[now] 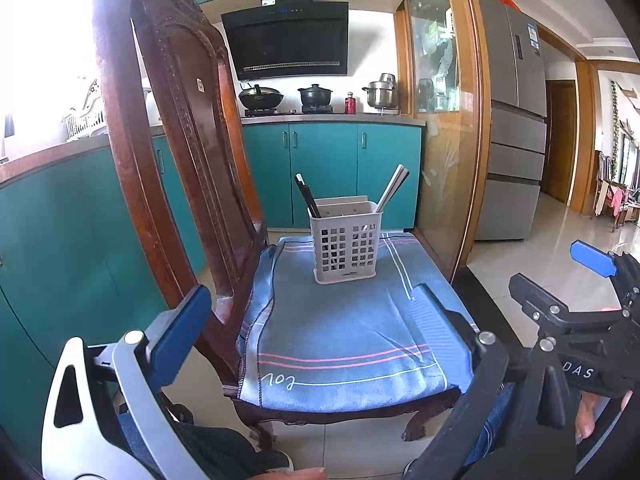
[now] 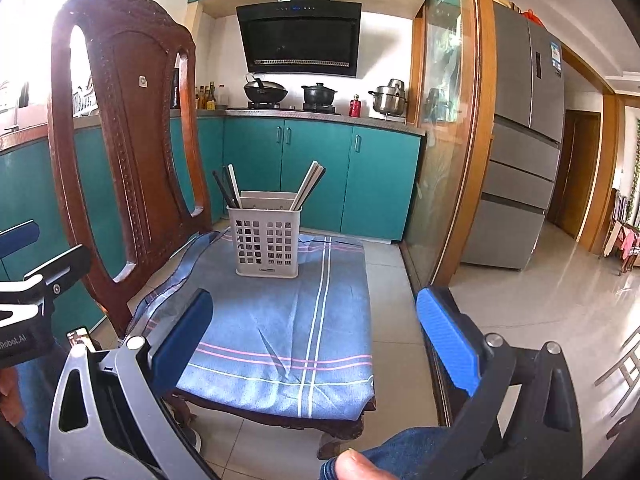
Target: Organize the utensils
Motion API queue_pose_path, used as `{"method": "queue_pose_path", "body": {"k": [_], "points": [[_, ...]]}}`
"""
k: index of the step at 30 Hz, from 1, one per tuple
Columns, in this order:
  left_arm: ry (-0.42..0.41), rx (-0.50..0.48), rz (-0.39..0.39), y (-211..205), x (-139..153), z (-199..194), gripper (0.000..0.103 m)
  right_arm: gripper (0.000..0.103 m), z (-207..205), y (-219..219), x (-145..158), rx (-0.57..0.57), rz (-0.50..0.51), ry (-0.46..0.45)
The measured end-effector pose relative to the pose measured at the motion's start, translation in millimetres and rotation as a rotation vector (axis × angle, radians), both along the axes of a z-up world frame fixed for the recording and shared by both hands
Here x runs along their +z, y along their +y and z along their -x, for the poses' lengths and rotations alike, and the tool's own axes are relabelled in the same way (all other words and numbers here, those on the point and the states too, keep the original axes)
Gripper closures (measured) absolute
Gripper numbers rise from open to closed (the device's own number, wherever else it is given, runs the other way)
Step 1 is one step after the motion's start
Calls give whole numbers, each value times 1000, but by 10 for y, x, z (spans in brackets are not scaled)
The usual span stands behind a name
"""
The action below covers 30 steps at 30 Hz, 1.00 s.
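utensil holder, a pale perforated plastic caddy, stands upright on the blue striped cloth toward the far end of the wooden chair seat, well apart from both grippers. dark chopsticks lean out of its left compartment; light chopsticks lean out of its right side. in the right wrist view the same holder appears with the dark set on the left and the light set on the right. no loose utensil is visible on the cloth in either view. the carved chair back rises on the left of the seat; beyond it lie teal cabinets, a stove with pots and a range hood.

left gripper: jaws spread to their widest, nothing between them, hovering over the near edge of the seat. right gripper: jaws likewise wide apart and empty, aimed at the cloth short of the holder.

step in hand, as judged: the sorting looks finished or nearly so, since both sets sit in separate compartments and both tools are empty and clear of the holder. next move, if any remains, calls for checking the seat for stray pieces; otherwise both hands can draw back, keeping clear of the leaning chopstick ends so as not to tip the light caddy.
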<state>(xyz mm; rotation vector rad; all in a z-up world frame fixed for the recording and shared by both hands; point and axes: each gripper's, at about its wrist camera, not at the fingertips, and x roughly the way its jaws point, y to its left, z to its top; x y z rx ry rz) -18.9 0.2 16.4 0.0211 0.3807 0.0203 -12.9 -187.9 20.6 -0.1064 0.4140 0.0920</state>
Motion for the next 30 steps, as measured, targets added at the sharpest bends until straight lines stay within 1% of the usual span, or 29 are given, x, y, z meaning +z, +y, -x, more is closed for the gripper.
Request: {"method": "queue_pose_path", "body": {"k": [14, 30], "points": [[10, -9, -8, -12, 3, -6, 4, 3, 10, 9, 26, 3, -12, -5], [14, -23, -36, -115, 8, 6, 4, 3, 9, -35, 16, -1, -28, 0]]}}
